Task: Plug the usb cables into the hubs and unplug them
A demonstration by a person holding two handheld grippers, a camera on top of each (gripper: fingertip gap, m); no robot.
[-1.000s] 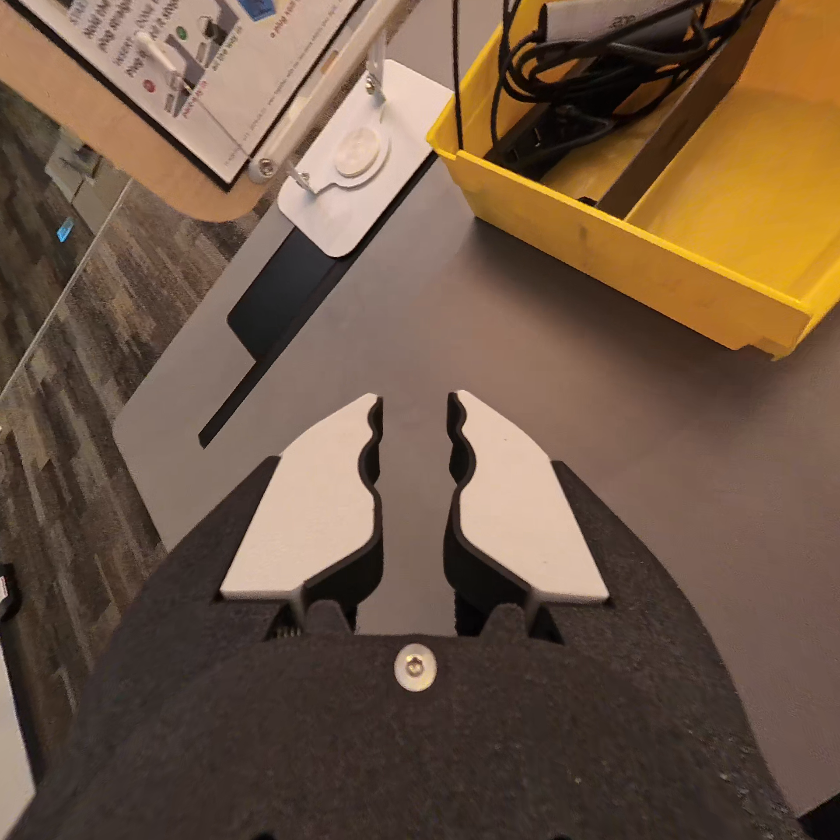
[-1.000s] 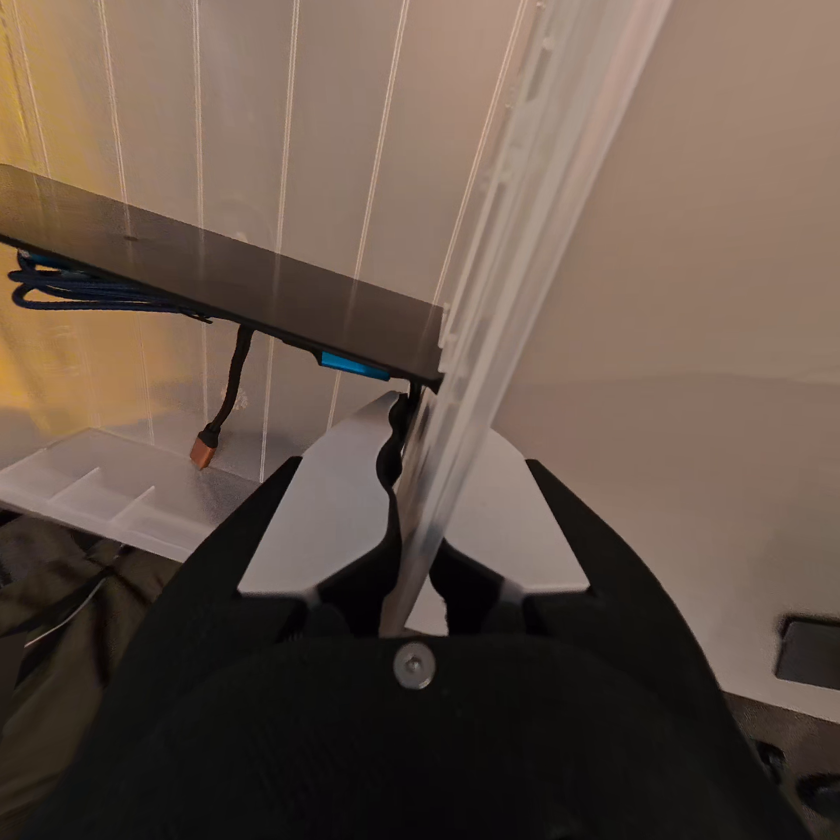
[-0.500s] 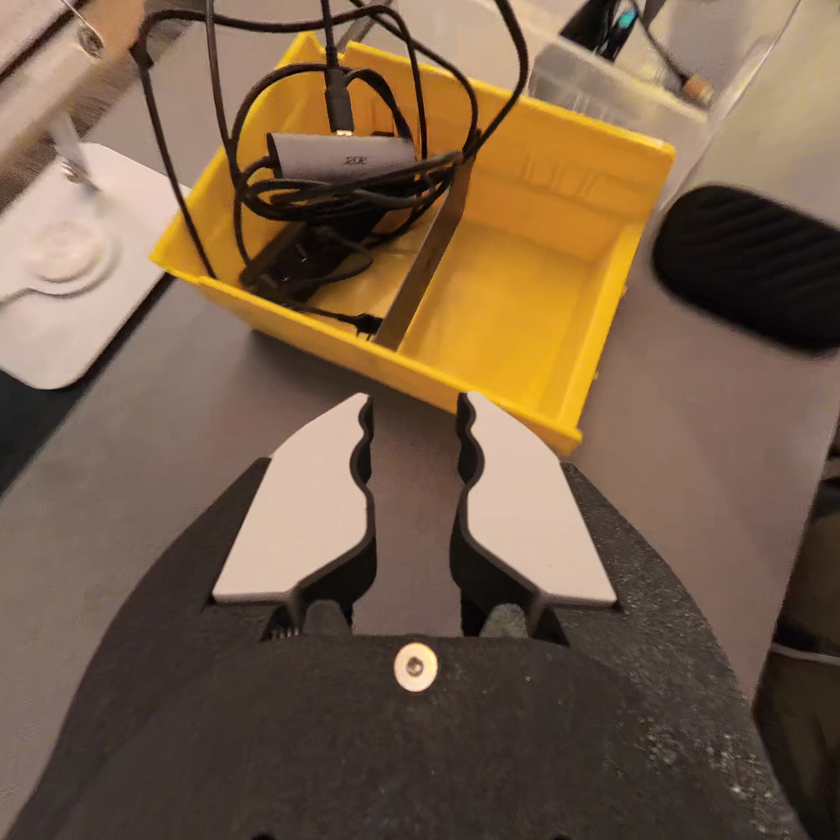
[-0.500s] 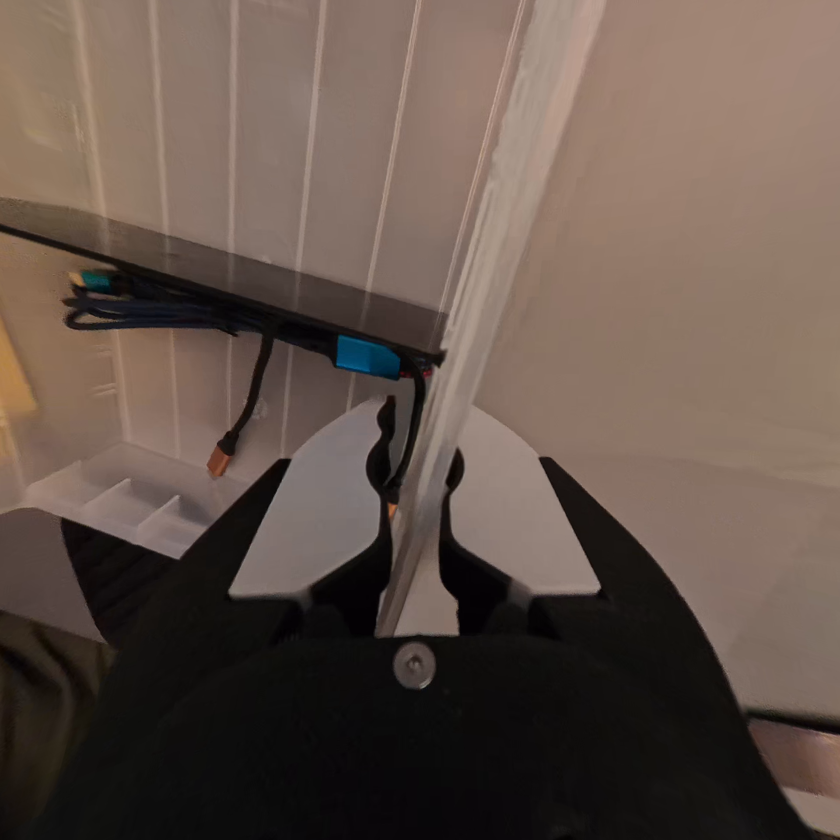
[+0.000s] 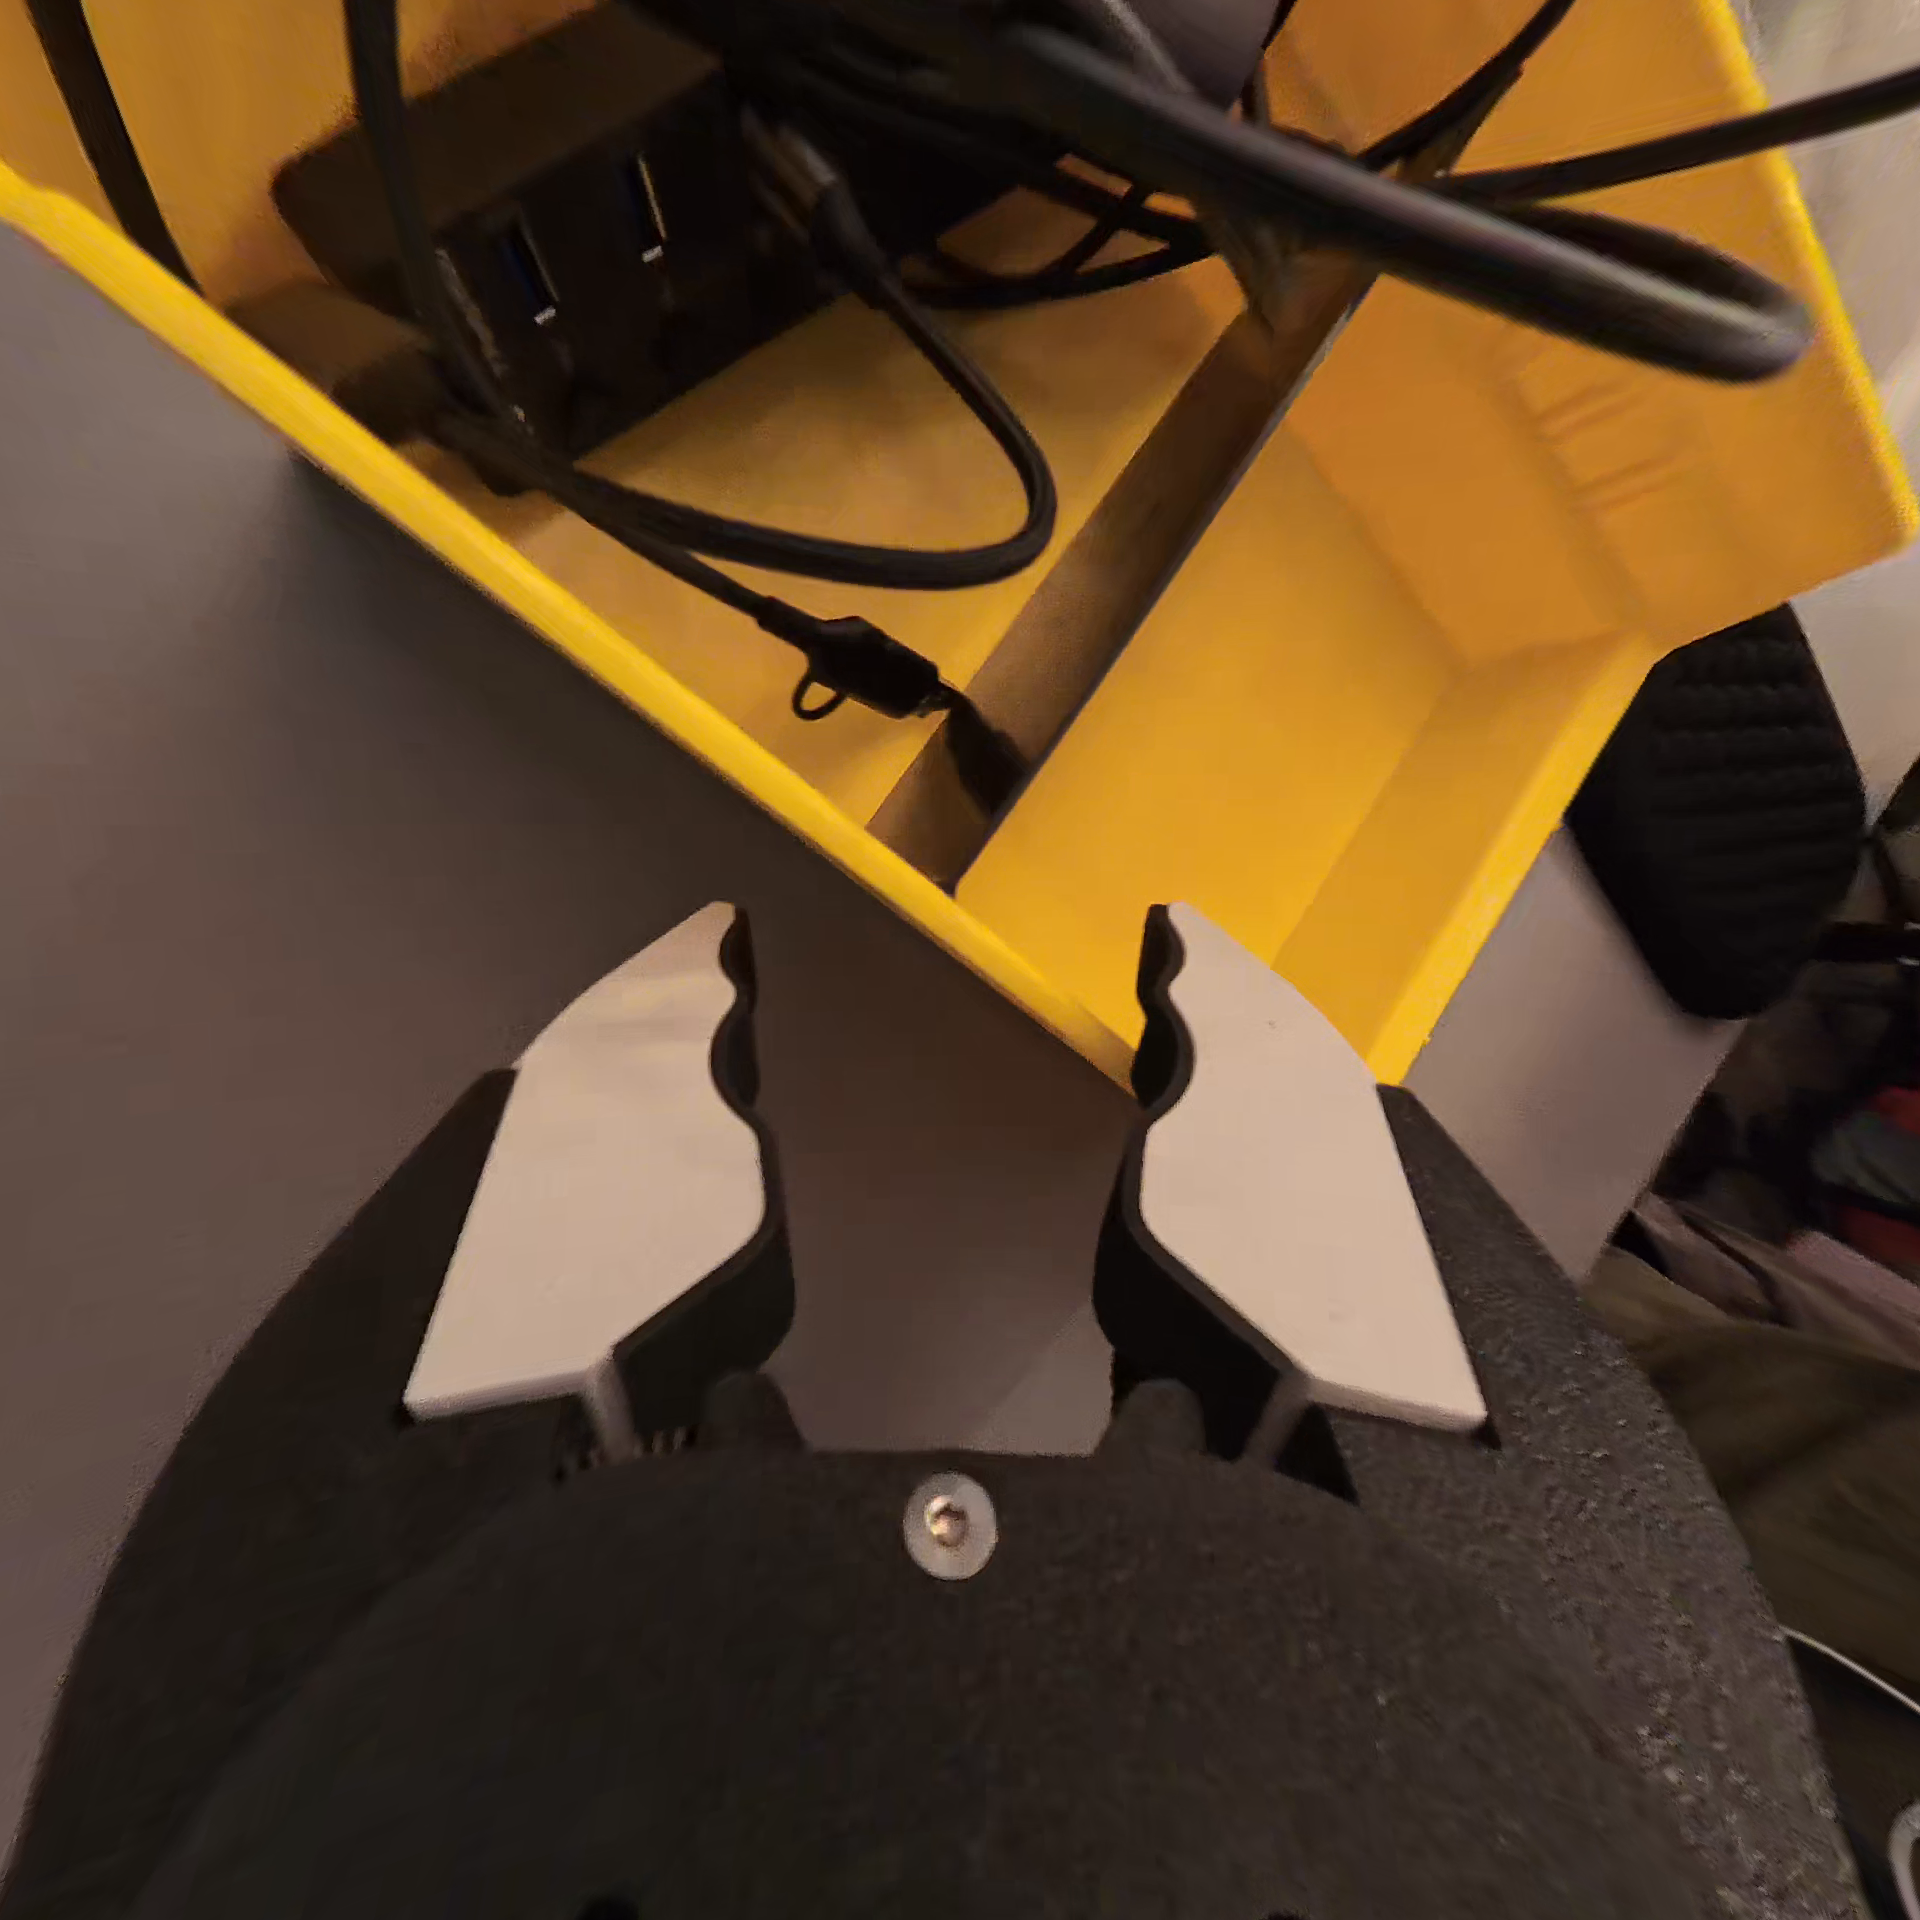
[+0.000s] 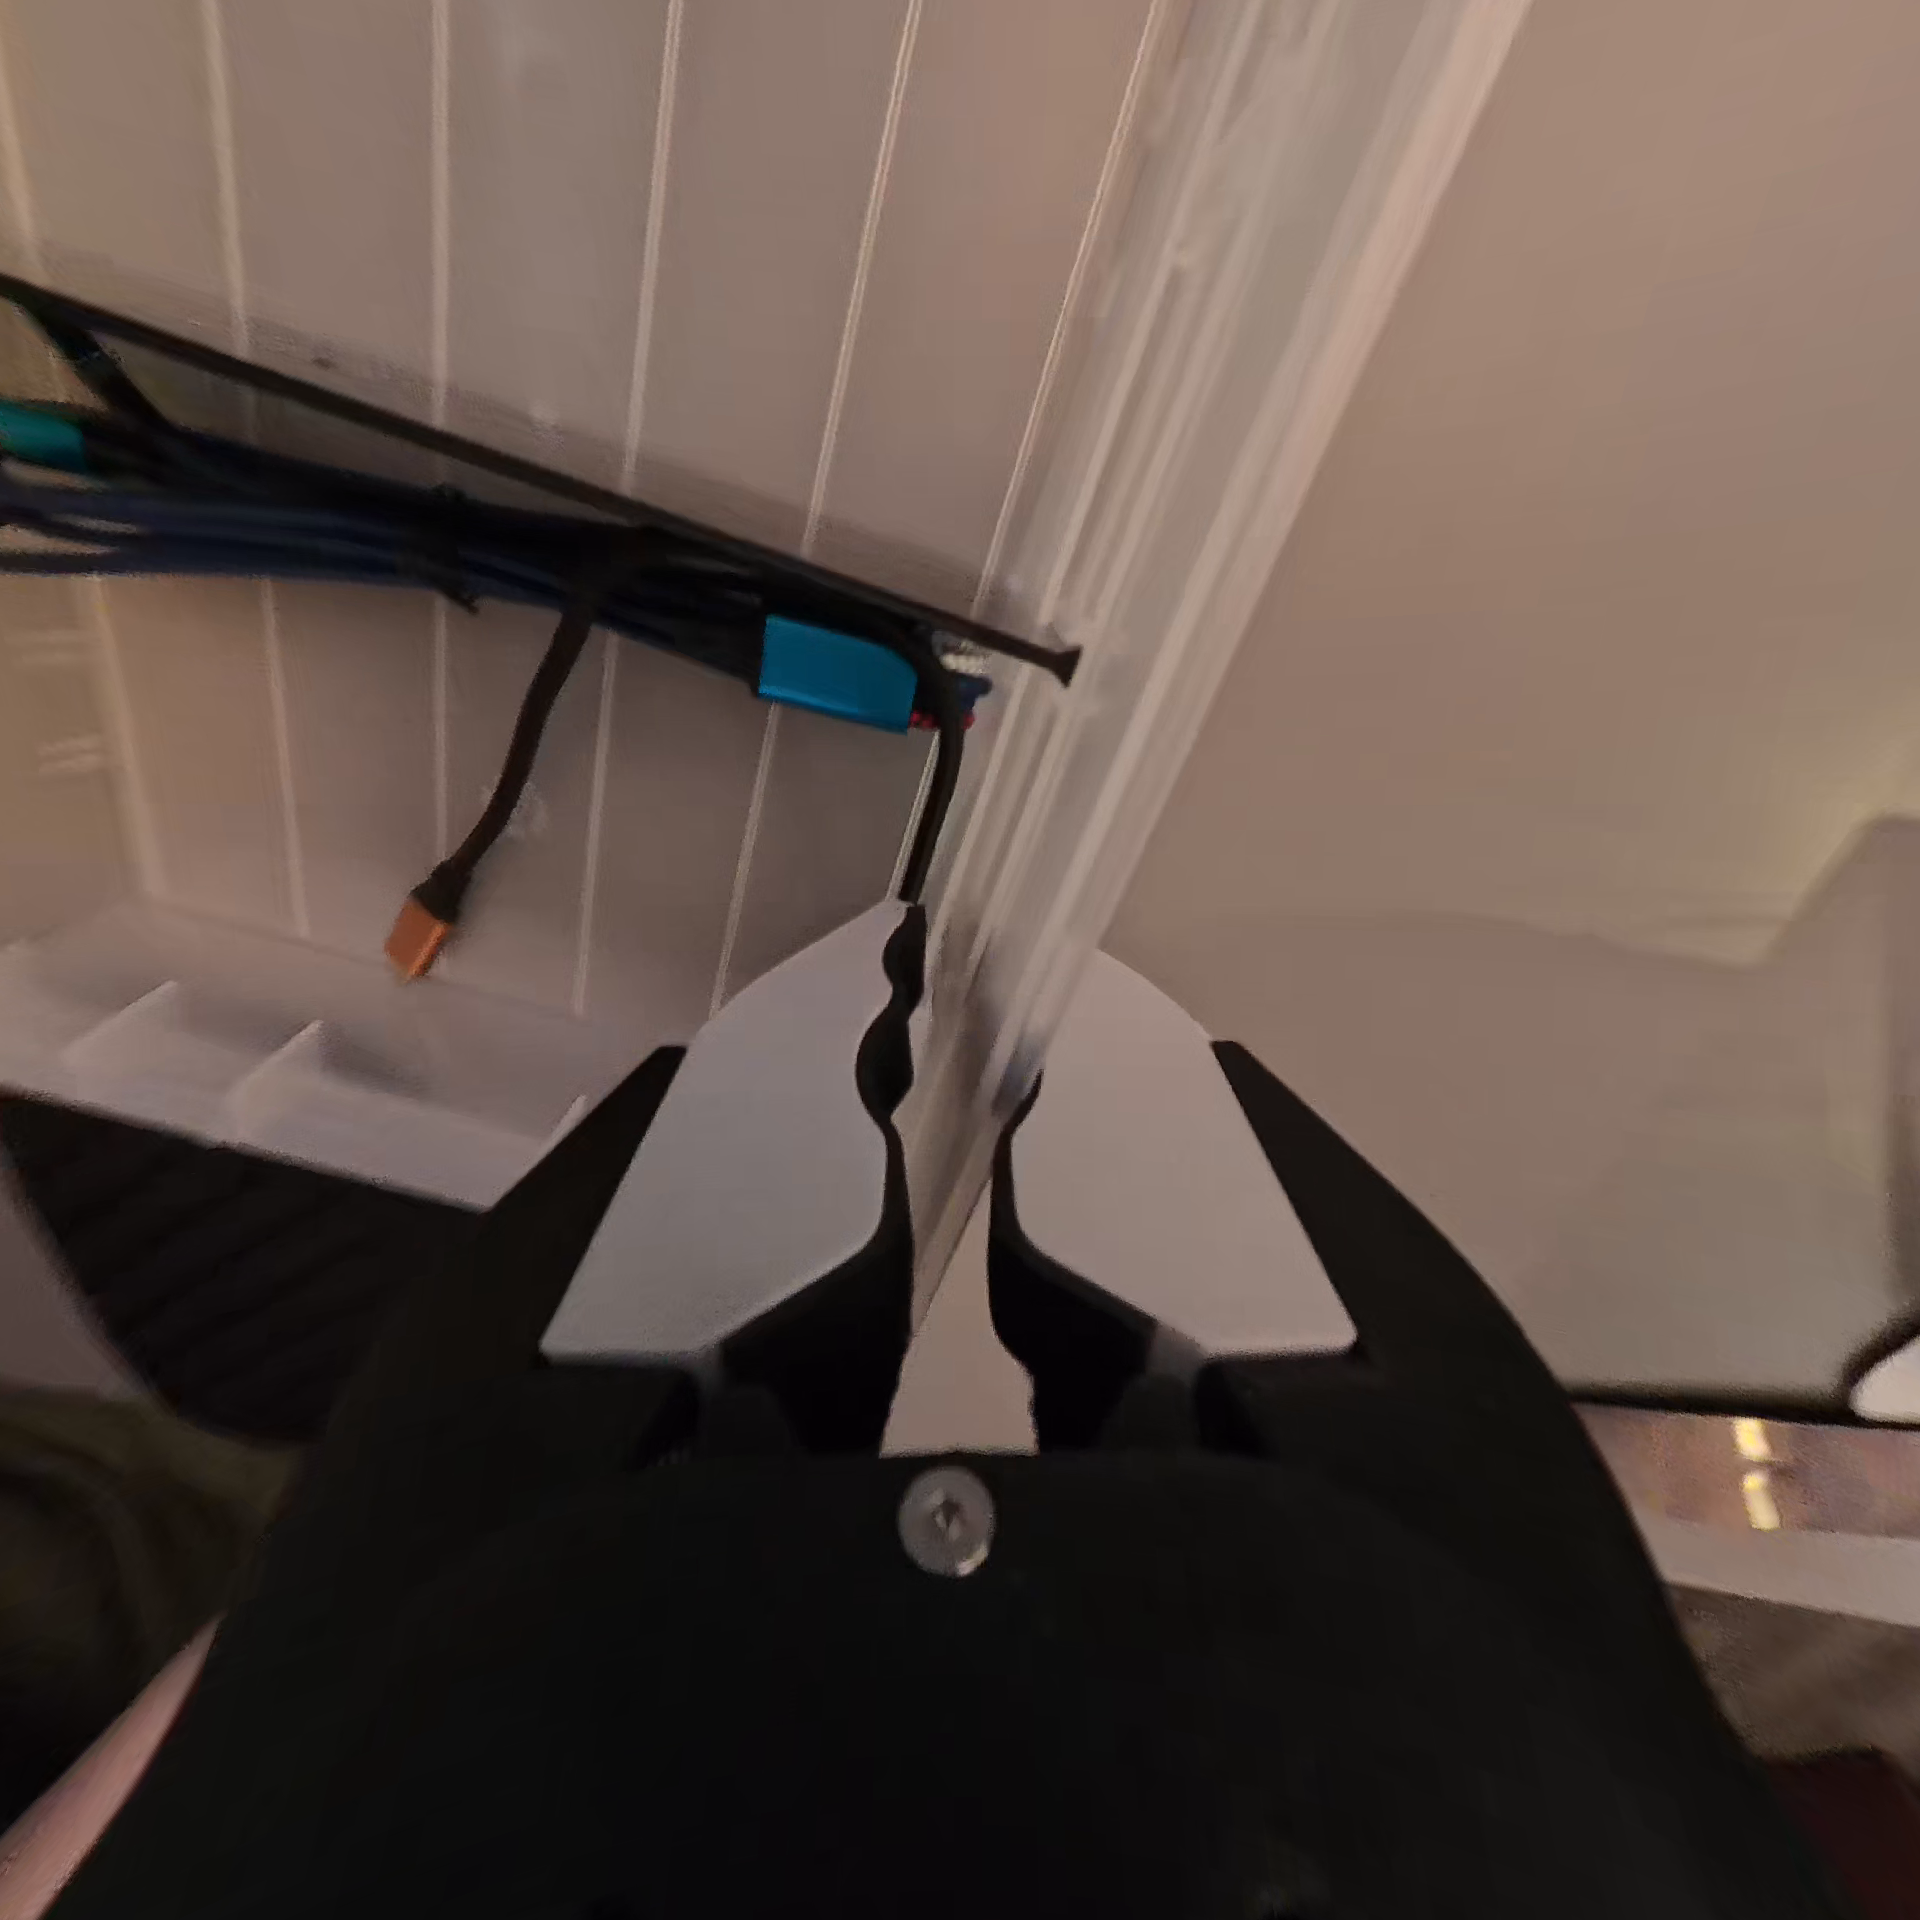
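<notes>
Left wrist view has the left tool [image 5: 940,914] spread open over the grey table [image 5: 260,831], just before the yellow bin [image 5: 644,644]. Inside the bin, a black hub [image 5: 582,270] lies among black cables [image 5: 935,561]. Right tool [image 6: 961,997] is clamped on a clear bin wall [image 6: 1049,883], blue cables [image 6: 312,530] beyond.

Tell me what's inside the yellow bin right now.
The yellow bin has a divider. One compartment holds a black hub under tangled black cables, which cover whatever lies beneath; the visible part of the other is bare.
</notes>
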